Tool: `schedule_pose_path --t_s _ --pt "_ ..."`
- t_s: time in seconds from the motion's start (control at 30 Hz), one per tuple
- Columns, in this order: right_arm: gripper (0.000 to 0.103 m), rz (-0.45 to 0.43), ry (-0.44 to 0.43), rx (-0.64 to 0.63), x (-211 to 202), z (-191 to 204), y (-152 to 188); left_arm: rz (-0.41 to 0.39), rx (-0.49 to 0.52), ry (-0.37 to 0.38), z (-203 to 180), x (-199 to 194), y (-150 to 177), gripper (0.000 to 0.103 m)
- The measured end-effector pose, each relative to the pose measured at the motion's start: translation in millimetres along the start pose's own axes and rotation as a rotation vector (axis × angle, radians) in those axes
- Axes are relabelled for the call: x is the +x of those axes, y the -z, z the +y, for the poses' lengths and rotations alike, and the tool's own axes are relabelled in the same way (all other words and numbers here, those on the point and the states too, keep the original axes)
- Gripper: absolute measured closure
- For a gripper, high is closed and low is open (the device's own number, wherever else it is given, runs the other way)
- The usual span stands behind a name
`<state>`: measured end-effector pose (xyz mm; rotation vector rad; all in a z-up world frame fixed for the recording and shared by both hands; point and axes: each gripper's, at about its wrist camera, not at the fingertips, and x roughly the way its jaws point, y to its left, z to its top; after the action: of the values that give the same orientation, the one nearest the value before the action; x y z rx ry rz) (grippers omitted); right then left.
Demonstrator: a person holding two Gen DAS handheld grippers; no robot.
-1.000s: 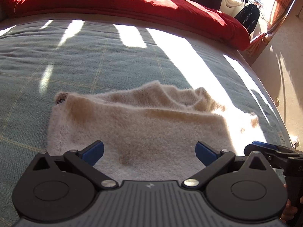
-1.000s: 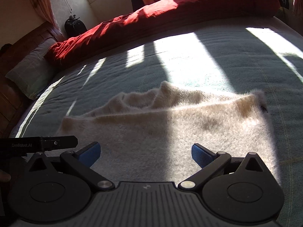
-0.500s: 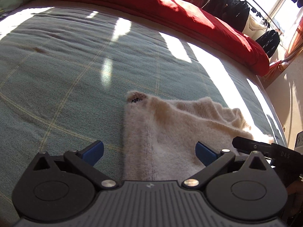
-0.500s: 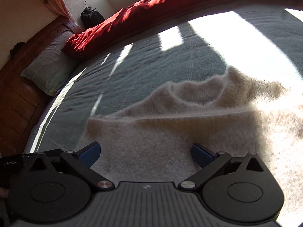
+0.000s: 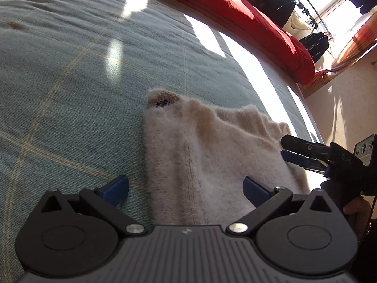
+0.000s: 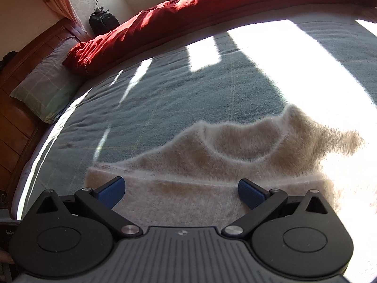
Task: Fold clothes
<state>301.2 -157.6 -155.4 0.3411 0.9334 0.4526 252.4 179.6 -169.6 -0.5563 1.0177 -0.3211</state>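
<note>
A cream fuzzy sweater (image 5: 212, 155) lies folded on the bed, its brown-spotted corner (image 5: 162, 99) farthest from me. My left gripper (image 5: 186, 189) hovers open over the sweater's left edge, one pad above the cover and one above the knit. My right gripper (image 5: 284, 146) shows side-on at the sweater's right side. In the right wrist view the sweater (image 6: 235, 165) shows its round neckline (image 6: 242, 146), and the right gripper (image 6: 181, 193) stands open low over a folded edge, nothing between its pads.
A grey-green checked bed cover (image 5: 70, 82) spreads around the sweater. A red duvet (image 6: 188, 11) is bunched along the far side, with a pillow (image 6: 44, 89) and wooden headboard (image 6: 16, 129) to the left. Hanging clothes (image 5: 278, 0) and the bed's edge (image 5: 306, 108) lie to the right.
Both grippers have stayed open. The left one swung left to the sweater's left edge and dropped closer. The right one moved toward the neckline end and lower.
</note>
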Motion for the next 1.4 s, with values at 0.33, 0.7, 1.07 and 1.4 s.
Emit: schedule_pose_path --t_s 0.33,0.7,1.07,1.4 --pt "0.0 -0.01 0.012 0.036 -42 -10 13 0.146 -0.114 0.274 28 48 -49 0.002" --pt "0.0 -0.024 0.002 0.038 -62 -16 17 0.261 -0.129 0.364 23 21 14 0.002" --pt "0.0 -0.022 -0.002 0.063 -66 -14 19 0.253 -0.112 0.357 20 49 -20 0.008" --pt "0.0 -0.015 -0.014 0.162 -67 -29 27 0.251 -0.138 0.236 28 31 -4 0.065"
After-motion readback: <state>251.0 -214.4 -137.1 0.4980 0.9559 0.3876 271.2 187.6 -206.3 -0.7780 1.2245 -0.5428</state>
